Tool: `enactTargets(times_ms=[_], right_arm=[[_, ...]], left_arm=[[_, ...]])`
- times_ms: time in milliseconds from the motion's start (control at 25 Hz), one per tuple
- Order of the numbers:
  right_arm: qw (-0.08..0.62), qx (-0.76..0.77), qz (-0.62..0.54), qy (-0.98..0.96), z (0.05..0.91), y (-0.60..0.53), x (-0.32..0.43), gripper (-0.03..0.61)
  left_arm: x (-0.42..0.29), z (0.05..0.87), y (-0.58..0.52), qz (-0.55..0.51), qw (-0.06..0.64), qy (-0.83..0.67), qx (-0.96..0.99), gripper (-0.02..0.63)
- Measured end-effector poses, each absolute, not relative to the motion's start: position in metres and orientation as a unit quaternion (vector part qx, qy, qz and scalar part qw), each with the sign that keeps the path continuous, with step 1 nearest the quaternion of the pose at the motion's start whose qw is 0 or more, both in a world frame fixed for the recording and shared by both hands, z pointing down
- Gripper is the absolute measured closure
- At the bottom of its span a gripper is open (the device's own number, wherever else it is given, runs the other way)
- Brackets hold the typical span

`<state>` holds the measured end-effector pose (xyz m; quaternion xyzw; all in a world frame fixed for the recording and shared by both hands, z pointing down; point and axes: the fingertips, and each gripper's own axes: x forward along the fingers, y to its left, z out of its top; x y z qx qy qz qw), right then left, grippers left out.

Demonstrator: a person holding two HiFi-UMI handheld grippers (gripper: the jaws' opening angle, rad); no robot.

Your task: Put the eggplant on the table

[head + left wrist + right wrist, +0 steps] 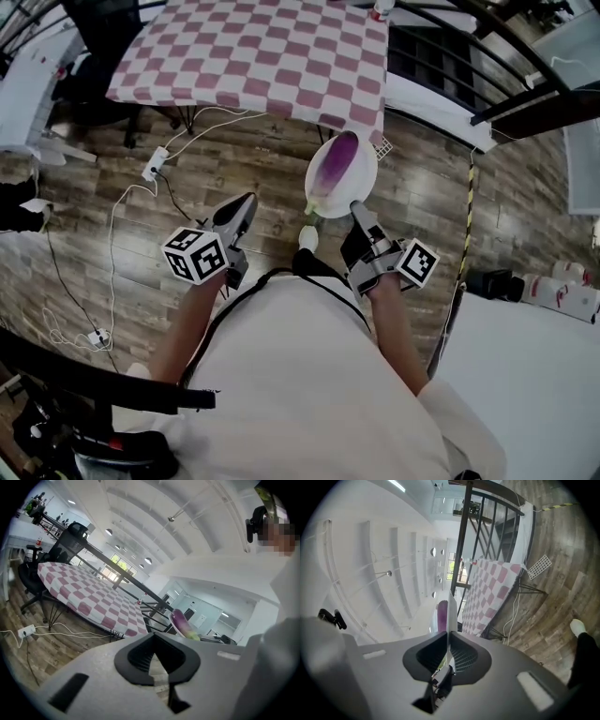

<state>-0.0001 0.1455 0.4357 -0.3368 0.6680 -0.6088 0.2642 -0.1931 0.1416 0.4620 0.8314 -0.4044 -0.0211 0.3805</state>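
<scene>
A purple eggplant [335, 161] with a green stem end lies on a white plate [367, 180]. My right gripper [359, 208] is shut on the plate's near rim and holds it level over the wooden floor. In the right gripper view the plate [451, 611] stands edge-on between the pads, with the eggplant [441, 616] beside it. The table with the pink-and-white checked cloth [253, 47] stands just beyond the plate. My left gripper [246, 202] is shut and holds nothing. The left gripper view shows the eggplant [183, 624] to the right and the table [93, 597] ahead.
A power strip [155, 161] with white cables lies on the floor to the left. A black office chair [70, 538] stands at the table's far left. Black railings [487, 56] run past the table's right end. A white surface [534, 366] fills the lower right.
</scene>
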Motion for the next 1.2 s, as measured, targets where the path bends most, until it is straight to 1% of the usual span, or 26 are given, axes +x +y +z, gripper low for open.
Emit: enactTargets(times_ms=[480,800,1200], right_arm=[[0.251,-0.31,-0.615,0.681,0.438,0.044,0.059,0.548],[0.245,-0.3,-0.622,0.68,0.449,0.017,0.093,0.548],[0.239,-0.304,-0.622,0.681,0.46,0.001,0.13,0.548]], left_arm=[[-0.122,0.45,0.049,-0.03,0.371,-0.418,0.829,0.609],[-0.086,0.456,0.023,-0.025,0.369,-0.426,0.826,0.609],[-0.06,0.458,0.009,-0.024,0.368,-0.433,0.822,0.609]])
